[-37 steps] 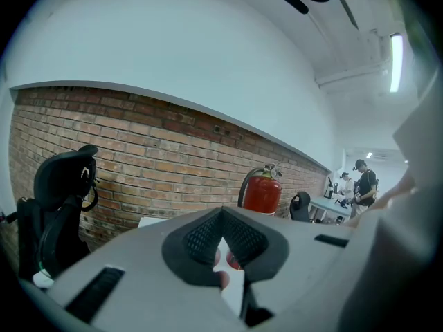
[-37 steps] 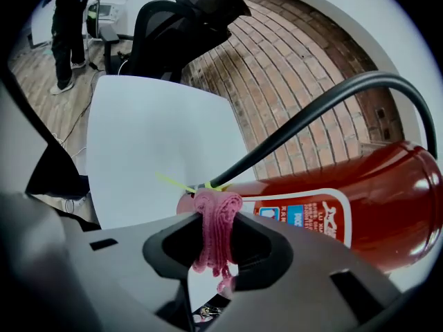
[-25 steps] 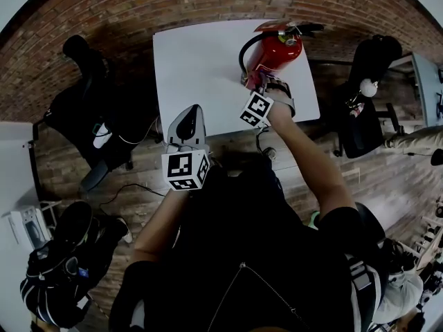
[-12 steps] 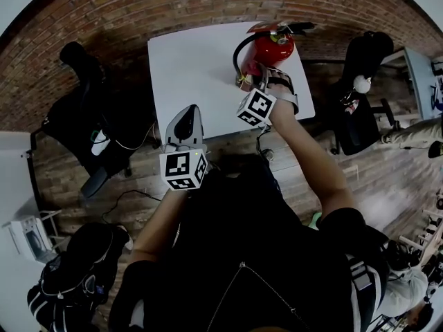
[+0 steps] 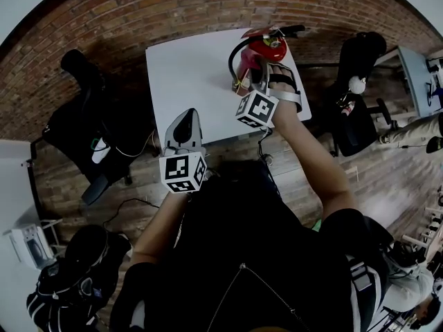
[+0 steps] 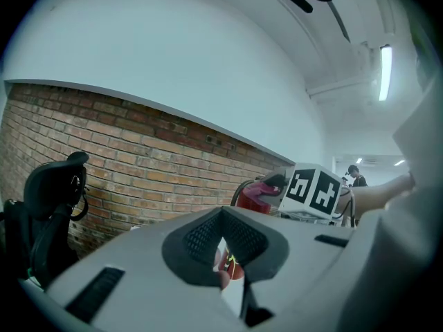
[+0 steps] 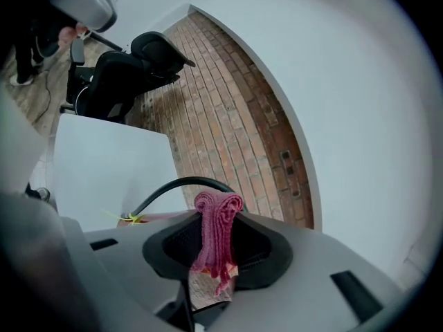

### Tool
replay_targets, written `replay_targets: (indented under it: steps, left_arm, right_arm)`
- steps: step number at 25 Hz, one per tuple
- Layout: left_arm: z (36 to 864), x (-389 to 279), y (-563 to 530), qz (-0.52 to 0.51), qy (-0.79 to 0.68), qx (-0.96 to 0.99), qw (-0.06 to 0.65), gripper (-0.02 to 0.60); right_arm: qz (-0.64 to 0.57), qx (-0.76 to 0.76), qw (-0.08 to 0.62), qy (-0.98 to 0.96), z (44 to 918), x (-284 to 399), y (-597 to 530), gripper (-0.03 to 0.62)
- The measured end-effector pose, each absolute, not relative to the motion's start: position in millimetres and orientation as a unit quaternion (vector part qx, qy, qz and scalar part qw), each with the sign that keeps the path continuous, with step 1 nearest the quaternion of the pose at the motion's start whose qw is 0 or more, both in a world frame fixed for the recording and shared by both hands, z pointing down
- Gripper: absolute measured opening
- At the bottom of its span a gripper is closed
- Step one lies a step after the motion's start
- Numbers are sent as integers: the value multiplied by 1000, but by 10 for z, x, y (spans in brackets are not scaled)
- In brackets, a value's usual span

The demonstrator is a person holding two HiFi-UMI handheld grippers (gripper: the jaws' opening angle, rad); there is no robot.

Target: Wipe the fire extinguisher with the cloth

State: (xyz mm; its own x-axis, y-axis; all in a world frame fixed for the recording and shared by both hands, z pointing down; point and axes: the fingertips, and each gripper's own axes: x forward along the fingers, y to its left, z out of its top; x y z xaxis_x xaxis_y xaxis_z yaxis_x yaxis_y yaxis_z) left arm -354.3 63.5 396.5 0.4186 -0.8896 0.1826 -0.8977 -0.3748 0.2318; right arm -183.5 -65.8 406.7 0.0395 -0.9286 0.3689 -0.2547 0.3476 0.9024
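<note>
1. The fire extinguisher (image 5: 257,55) is standing at the far right corner of the white table (image 5: 187,75), close to the right edge and to the brick wall (image 5: 173,5) behind. The broad white tabletop is stretching away to its left.
2. The right gripper (image 5: 266,81) is pinching a pink cloth (image 7: 216,234), which is bunching up between its jaws. It is reaching over the near edge and pressing against the right side of the red cylinder.
3. The left gripper (image 5: 184,126) is hovering at the near edge of the table, well apart from the extinguisher. Its jaws are pressed together, leaving only a slit and holding nothing.
4. A second ago the right gripper was meeting the cylinder's base. It is now lying further up along the body and covering more of it. The left gripper is staying where it was.
5. A black chair (image 5: 83,109) is sitting just left of the table and another (image 5: 360,81) just right of it, hemming in both sides. Cables (image 5: 131,185) are trailing over the wooden floor by the near left corner.
</note>
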Motion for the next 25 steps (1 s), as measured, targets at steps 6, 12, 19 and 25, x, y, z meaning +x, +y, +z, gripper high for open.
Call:
replay_targets:
  steps: [6, 12, 19, 25]
  left_arm:
    - [3926, -3478, 699, 13, -536, 831, 147, 9]
    - [3912, -3395, 719, 18, -536, 831, 147, 10]
    - [3899, -3276, 678, 21, -547, 824, 144, 10]
    - [3873, -3120, 603, 21, -561, 815, 144, 10]
  right_arm:
    - [-410, 464, 511, -596, 3824, -1905, -664, 121]
    - [-447, 449, 506, -586, 4043, -1754, -748, 120]
    - [-440, 445, 491, -606, 4075, -1591, -664, 120]
    - [-452, 423, 485, -618, 4061, -1385, -607, 120]
